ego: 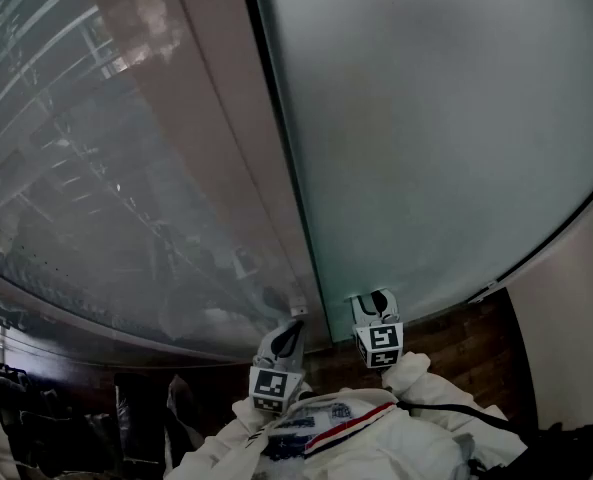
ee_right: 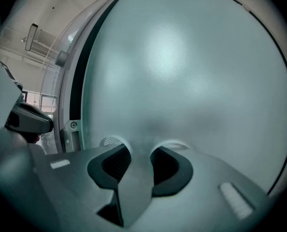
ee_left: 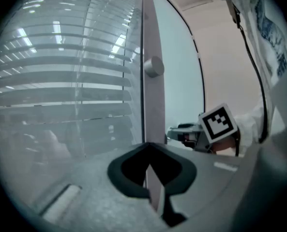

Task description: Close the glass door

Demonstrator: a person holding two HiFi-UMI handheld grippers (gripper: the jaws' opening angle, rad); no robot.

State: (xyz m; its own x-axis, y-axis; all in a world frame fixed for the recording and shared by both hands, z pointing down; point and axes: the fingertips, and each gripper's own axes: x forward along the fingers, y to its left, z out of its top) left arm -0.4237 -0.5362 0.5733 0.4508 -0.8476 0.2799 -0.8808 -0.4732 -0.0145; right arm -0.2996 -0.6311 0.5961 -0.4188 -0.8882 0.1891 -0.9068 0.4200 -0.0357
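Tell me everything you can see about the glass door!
The door is a big frosted pane, pale grey-green and cloudy, so nothing shows through it. Its left edge is a dark, thin line. Beside that edge runs a grey upright bar with a round stud. The left gripper looks clamped on the bar low down. The right gripper, jaws apart, has its tips right at the frosted glass, seemingly touching. Left of the bar stands clear glass full of reflections.

Dark reddish-brown patterned floor (ego: 461, 336) at the bottom, with a plain cream wall (ego: 576, 338) at the right edge. At left, a clear glass wall panel (ego: 96, 168) reflects long white ceiling light strips (ee_left: 56, 47). A rectangular ceiling fixture (ee_right: 31, 36) hangs beyond.
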